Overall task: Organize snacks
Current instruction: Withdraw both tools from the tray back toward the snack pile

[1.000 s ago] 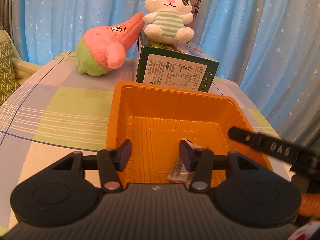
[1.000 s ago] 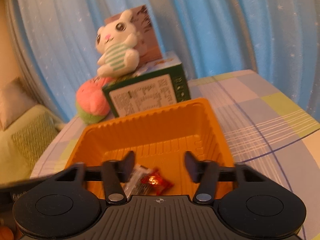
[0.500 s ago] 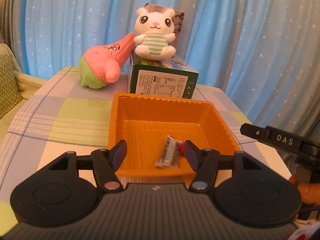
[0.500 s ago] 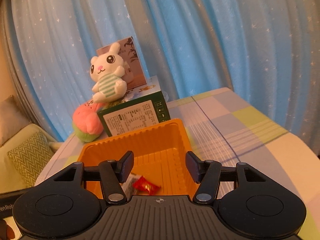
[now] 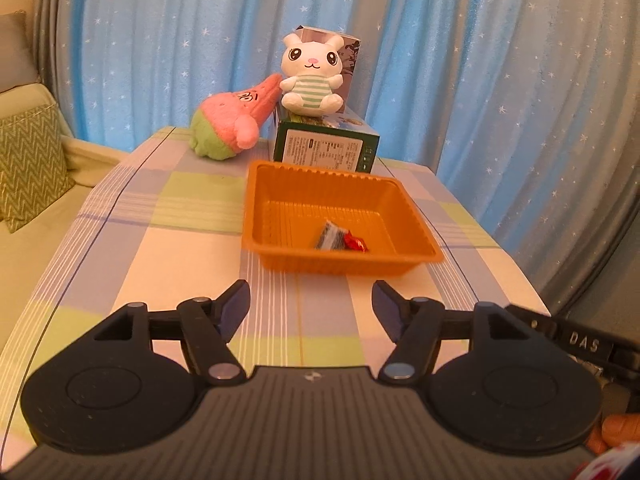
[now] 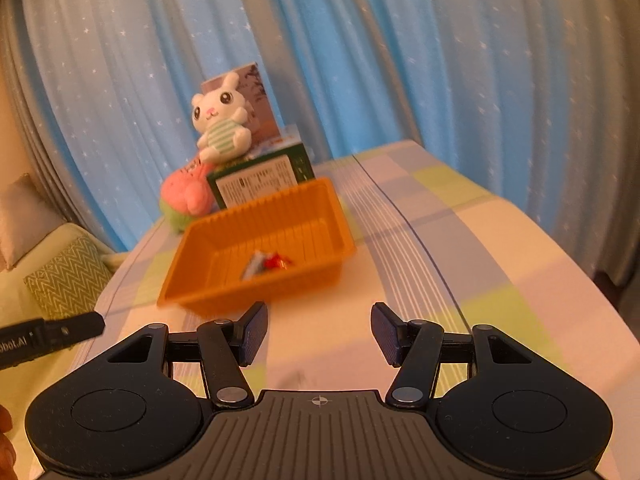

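left tool (image 5: 311,312) opening, empty; orange tray (image 5: 280,254) just ahead.

Both wrist cameras look forward and downward along their jaws, over the tabletop (image 5: 192,216) toward the curtain (image 5: 480,80). Both share the orange tray (image 5: 256,216), ahead of the left jaws and ahead-left of the right jaws, neither close to it.

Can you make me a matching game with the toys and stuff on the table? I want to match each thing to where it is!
Things:
1. white bunny
2. red candy
3. pink plush
4. orange tray

Places:
A. inside the tray
B. in front of the green box
C. on top of the green box
D. left of the green box

Pairs: 1-C, 2-A, 3-D, 4-B
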A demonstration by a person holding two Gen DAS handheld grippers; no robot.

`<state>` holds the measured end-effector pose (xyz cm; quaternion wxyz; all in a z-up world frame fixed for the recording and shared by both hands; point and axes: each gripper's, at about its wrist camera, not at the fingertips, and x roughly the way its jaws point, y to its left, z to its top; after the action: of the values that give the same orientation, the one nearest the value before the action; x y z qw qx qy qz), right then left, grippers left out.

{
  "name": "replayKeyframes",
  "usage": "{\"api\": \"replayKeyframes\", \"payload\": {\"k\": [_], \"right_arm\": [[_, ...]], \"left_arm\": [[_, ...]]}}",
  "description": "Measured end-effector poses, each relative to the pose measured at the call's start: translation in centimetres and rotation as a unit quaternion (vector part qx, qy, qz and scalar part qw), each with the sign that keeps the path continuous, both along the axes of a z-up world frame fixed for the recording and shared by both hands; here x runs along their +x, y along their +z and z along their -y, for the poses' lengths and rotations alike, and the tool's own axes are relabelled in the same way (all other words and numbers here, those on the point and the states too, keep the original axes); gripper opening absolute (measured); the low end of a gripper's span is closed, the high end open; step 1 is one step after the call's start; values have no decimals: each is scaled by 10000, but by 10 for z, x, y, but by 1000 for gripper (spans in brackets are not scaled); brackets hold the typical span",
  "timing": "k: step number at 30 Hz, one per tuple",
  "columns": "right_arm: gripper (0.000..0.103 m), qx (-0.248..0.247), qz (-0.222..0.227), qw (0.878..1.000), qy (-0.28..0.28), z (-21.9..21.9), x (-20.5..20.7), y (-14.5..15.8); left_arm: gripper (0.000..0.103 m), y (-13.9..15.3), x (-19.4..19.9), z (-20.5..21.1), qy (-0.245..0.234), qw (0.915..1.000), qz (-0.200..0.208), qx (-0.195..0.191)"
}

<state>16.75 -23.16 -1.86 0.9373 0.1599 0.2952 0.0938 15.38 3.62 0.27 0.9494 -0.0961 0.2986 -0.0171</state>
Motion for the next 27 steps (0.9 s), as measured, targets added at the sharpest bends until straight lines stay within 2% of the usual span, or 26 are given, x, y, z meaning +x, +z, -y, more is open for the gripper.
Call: {"api": "replayKeyframes", "payload": {"k": [8, 14, 27], "right_arm": [[57, -112, -124, 9998, 62, 11, -70, 3], [57, -160, -215, 9995, 166, 7, -103, -1], [58, -94, -480, 9985, 254, -4, -103, -14]], "left_arm": [[65, -5, -62, 3, 70, 9998, -189, -34], [65, -7, -89, 4, -12, 9996, -269, 20], [65, -22, -97, -2, 2, 9989, -459, 64]]}}
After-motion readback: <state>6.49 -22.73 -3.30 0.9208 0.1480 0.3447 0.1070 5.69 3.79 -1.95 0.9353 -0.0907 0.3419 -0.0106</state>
